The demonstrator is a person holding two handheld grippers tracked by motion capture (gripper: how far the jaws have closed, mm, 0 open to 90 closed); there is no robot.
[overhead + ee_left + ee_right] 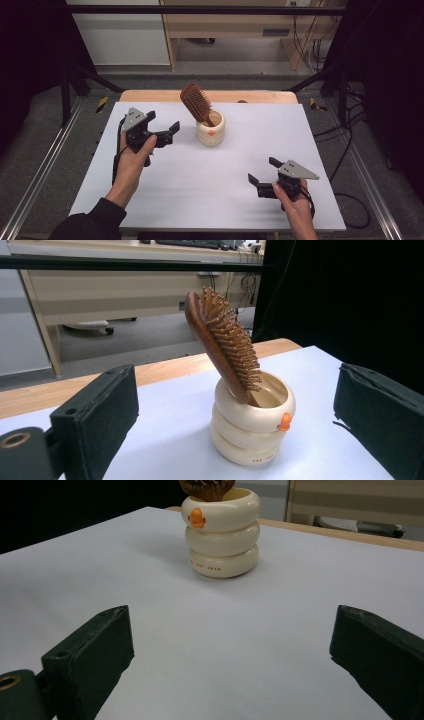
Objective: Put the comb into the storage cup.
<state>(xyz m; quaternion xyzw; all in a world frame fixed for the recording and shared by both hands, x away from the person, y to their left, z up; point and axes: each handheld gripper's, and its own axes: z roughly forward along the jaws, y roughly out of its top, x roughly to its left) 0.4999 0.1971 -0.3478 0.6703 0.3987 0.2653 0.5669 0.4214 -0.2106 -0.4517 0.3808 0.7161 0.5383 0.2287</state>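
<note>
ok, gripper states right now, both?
Left gripper: open, empty, beside the cup with the brush.
Right gripper: open, empty, over the table.

Your high view looks forward and down on the whole counter point(165, 195) from above your side. The left gripper view sits low and close to the cup point(252, 427), facing it. The right gripper view looks from farther at the same cup point(222, 532). All three share it.
</note>
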